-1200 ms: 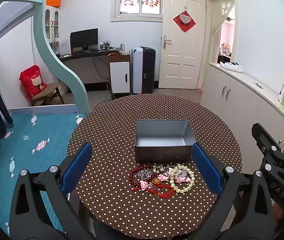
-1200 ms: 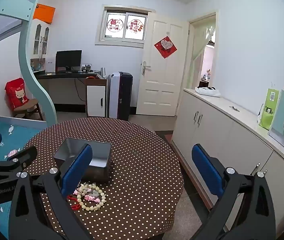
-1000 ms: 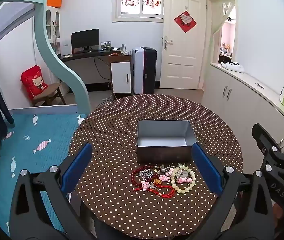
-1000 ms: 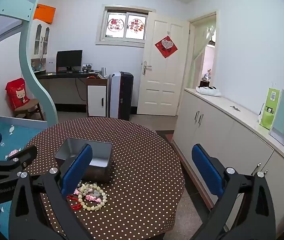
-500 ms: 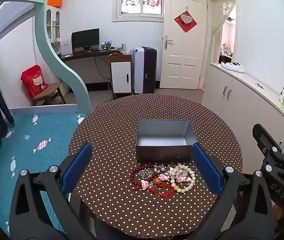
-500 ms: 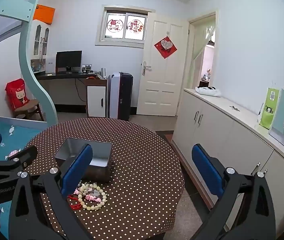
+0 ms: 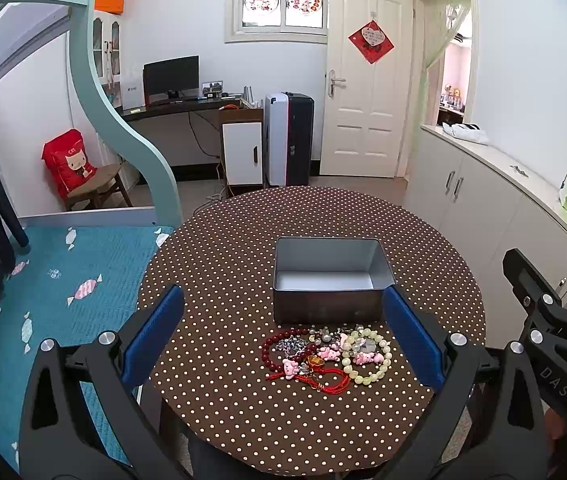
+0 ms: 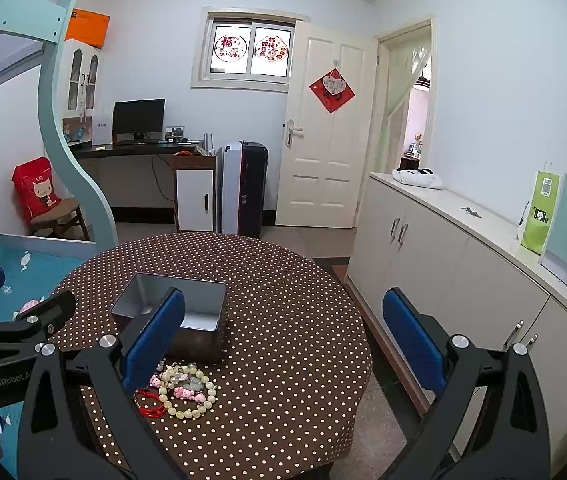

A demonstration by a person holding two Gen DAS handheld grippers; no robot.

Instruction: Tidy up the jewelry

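A pile of jewelry (image 7: 325, 354) lies on the round dotted table (image 7: 223, 264), just in front of an empty grey metal box (image 7: 329, 280). The pile holds a dark red bead bracelet (image 7: 273, 346), a pale bead bracelet (image 7: 367, 354), pink charms and a red cord. My left gripper (image 7: 283, 338) is open and empty, held above the table's near edge, with the pile between its fingers in view. My right gripper (image 8: 283, 340) is open and empty, to the right of the pile (image 8: 183, 392) and the box (image 8: 175, 316).
A blue bed (image 7: 43, 292) with a teal frame lies left of the table. A white cabinet run (image 8: 463, 264) stands close on the right. A desk, a chair, a suitcase and a door are at the far wall.
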